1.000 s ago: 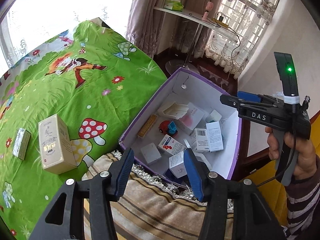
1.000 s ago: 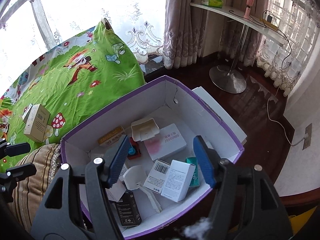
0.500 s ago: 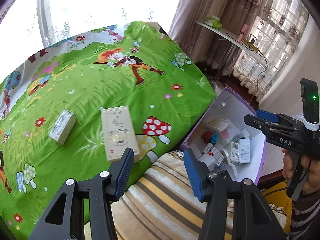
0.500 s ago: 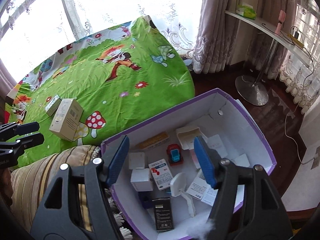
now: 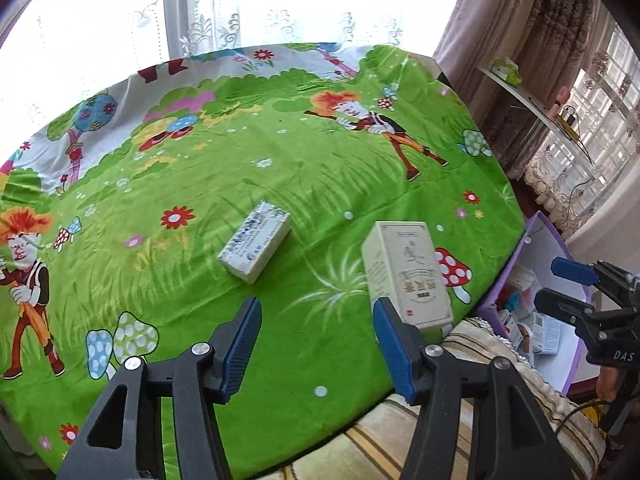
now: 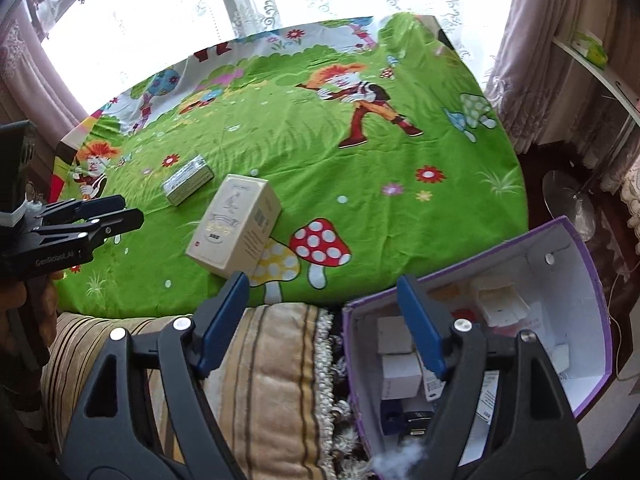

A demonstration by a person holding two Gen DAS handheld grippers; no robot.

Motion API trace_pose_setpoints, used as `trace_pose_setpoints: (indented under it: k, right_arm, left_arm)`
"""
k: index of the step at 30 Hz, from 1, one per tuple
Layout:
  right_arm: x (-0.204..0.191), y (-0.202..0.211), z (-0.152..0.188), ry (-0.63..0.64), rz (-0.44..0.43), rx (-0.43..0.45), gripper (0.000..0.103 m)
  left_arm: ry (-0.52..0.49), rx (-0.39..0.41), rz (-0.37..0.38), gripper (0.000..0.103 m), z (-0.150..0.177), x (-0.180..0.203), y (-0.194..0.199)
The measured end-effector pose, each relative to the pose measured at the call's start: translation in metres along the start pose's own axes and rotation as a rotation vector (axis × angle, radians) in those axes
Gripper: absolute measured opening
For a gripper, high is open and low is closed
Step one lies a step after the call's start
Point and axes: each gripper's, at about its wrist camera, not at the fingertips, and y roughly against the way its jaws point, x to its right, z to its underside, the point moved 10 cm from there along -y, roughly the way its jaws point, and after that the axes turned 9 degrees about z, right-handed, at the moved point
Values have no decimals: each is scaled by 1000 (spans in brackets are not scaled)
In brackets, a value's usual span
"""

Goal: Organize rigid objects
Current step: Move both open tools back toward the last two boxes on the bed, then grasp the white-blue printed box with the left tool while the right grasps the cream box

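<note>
Right now both grippers hang over the near edge of a green cartoon-print sheet [image 5: 280, 168], nothing in either. Left gripper [image 5: 316, 344]: jaws partway apart and opening, only bare sheet btwn the blue pads. Right gripper [image 6: 320, 324]: jaws wider and opening too, only a striped beige cushion [image 6: 272, 380] showing btwn them; in the left wrist view the right gripper pokes in from the right edge.

Two boxes lie on the sheet. A cream box [image 5: 408, 272] w/ a printed label lies flat, just past the left gripper's right pad and near the sheet's edge, beside a red mushroom print. A smaller white-and-blue box [image 5: 256, 246] lies farther in on the sheet, left of the cream one, the two apart. In the right wrist view the cream box sits just beyond the left pad, the small box behind it.

A purple-rimmed carton [image 6: 576, 280], white inside, stands open off the sheet's right edge, next to the cushion. It holds a jumble of small packs: white boxes, a dark box, a cream tray, something red. Right gripper's right finger [image 6: 424, 332] covers part of that jumble.

Around: lace curtains [image 5: 248, 4] on a bright window behind, mauve drapes [image 6: 536, 40] to the right, a white shelf [image 5: 532, 100] w/ small items, dark wood floor.
</note>
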Motion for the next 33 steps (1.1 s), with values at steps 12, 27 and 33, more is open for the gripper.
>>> trace_pose_setpoints:
  k: [12, 27, 33]
  right_arm:
    - [-72, -47, -17, 45, -75, -130, 79]
    - [-87, -96, -26, 11, 19, -210, 81]
    - [-88, -113, -24, 11, 40, -230, 81]
  left_arm:
    - [-5, -48, -70, 64, -18, -63, -45]
    - [-59, -102, -78, 64, -25, -71, -99]
    - [-73, -89, -84, 44, -25, -70, -97]
